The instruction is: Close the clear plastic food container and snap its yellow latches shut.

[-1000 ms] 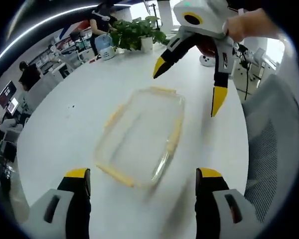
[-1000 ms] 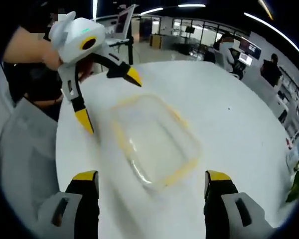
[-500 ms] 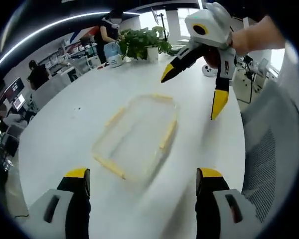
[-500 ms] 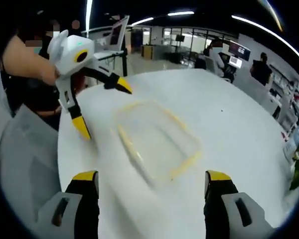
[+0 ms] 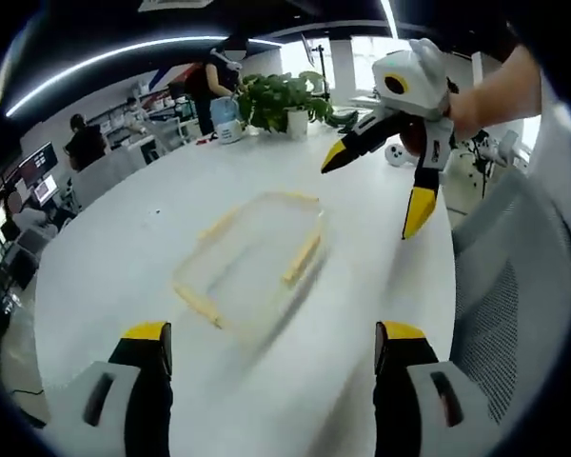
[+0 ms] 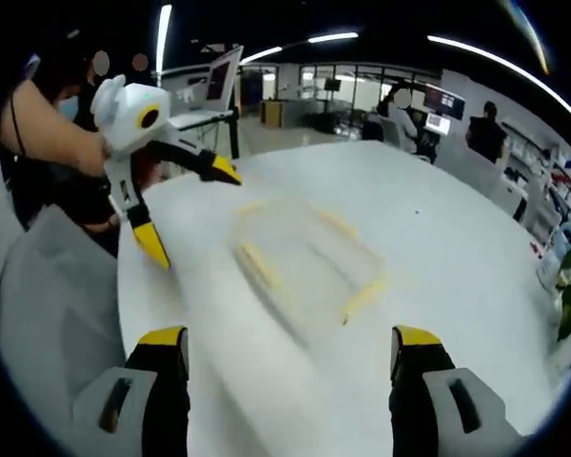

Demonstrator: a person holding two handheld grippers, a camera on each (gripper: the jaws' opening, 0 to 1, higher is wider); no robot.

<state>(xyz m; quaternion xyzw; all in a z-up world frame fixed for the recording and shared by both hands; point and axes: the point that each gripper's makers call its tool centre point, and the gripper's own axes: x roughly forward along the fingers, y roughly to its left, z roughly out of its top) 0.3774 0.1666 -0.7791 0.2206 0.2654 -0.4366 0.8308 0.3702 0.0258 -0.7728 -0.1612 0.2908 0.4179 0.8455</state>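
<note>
Blurrily, the container (image 5: 252, 262) sits on a white office table (image 5: 114, 257), apparently closed; both grippers (image 5: 271, 345) (image 6: 290, 350) gape.

No legible text, labels or numbers anywhere; frames motion-blurred

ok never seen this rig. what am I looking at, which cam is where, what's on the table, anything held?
No robot: a person holds a two-jaw claw in each hand, with a fisheye camera riding on each. In the left gripper view, the left claw rises from the bottom and the right claw hangs opposite. The right gripper view mirrors this: right claw below, left claw opposite. Between them, a clear container with yellow latches lies on the white table. Both claws are open, holding nothing.
</note>
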